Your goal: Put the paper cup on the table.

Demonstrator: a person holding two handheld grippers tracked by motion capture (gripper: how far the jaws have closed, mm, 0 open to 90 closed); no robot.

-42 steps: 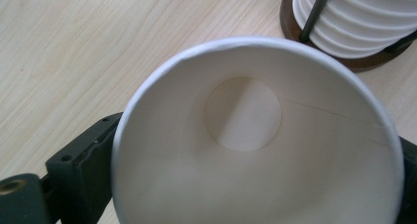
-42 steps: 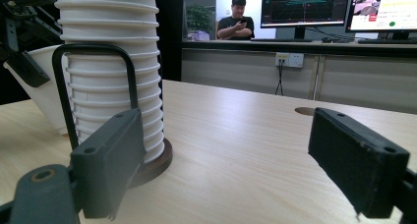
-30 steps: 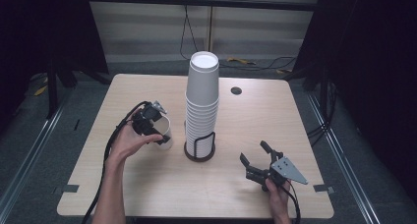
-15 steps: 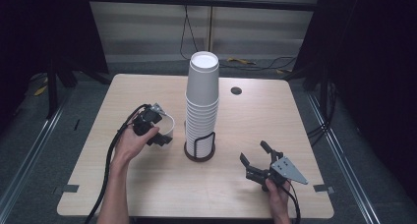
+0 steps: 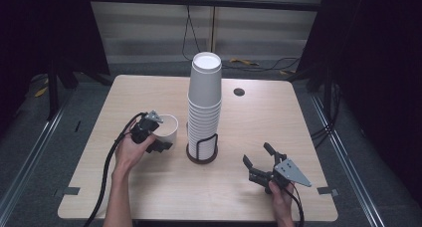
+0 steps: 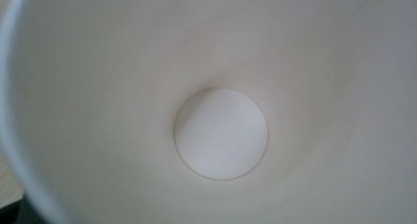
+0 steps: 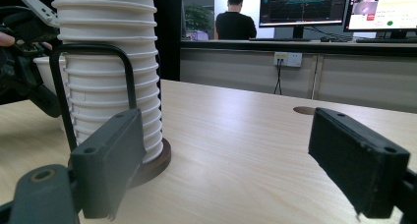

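Note:
A white paper cup [image 5: 168,127] stands upright on the table, just left of a tall stack of white cups [image 5: 204,97]. My left gripper [image 5: 155,136] leans on the cup's near rim; its jaws have just been closing, with the cup's wall between them. The left gripper view looks straight down at the cup's round bottom [image 6: 221,134]; the jaws are hidden there. My right gripper [image 5: 257,155] rests low at the front right, open and holding nothing. Its two black jaws [image 7: 221,160] point at the stack [image 7: 110,62].
The stack sits in a black wire holder on a round dark base [image 5: 201,156] at the table's middle. A small round hole [image 5: 239,92] lies in the tabletop [image 5: 278,122] at the back right. A cable [image 5: 107,172] trails from the left gripper.
The left hand has come down and slightly toward the cup, so its gripper now sits on the cup's near rim. The right hand has stayed where it was.

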